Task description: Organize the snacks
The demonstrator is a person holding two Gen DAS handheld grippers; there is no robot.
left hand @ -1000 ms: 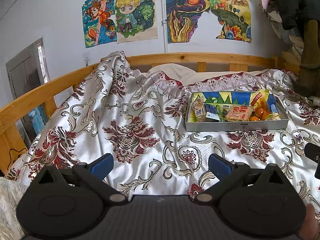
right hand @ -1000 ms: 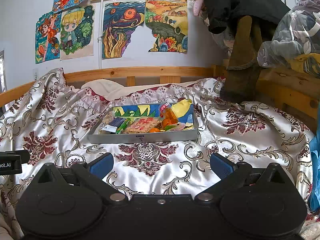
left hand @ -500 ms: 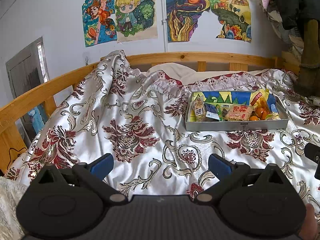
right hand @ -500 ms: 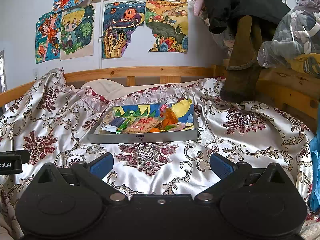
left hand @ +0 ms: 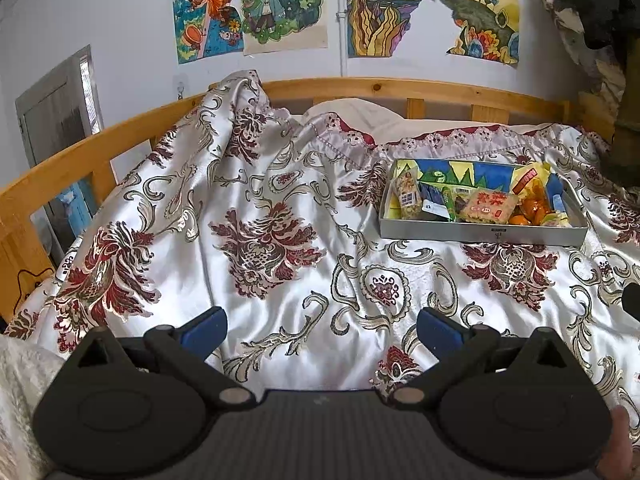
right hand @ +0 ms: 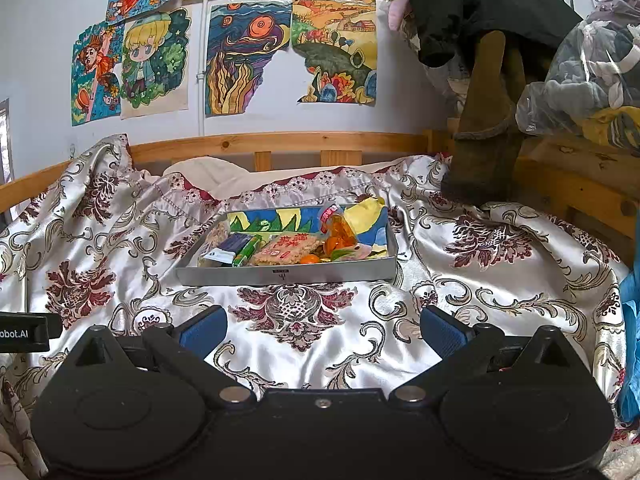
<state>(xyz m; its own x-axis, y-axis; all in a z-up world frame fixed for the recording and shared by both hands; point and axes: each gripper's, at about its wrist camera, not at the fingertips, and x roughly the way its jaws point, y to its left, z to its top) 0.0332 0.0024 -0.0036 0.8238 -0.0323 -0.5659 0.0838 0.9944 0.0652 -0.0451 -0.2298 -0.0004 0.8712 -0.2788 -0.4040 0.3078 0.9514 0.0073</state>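
- The left hand-held gripper (left hand: pixel 322 330) hovers low over the bed, its blue-padded fingers (left hand: pixel 204 330) spread wide with nothing between them.
- The right hand-held gripper (right hand: pixel 323 330) is held the same way, jaws released and empty, above the flowered bedspread (right hand: pixel 500 292).
- A shallow grey tray (right hand: pixel 288 274) sits on the bedspread toward the far side of the bed, straight ahead of the right hand-held gripper and off to the right of the left one, well apart from both.
- The snacks lie inside the tray: a pale rice cracker pack (right hand: pixel 286 250) in the middle, a dark blue packet (right hand: pixel 230 246) and a green stick (right hand: pixel 248 250) to its left, and small oranges (right hand: pixel 336 245) in clear wrap to its right.
- A wooden bed rail (left hand: pixel 400 90) runs behind the tray, with coloured drawings (right hand: pixel 250 56) taped to the wall above.
- A fingertip (left hand: pixel 618 454) shows at the lower right edge of the left view.
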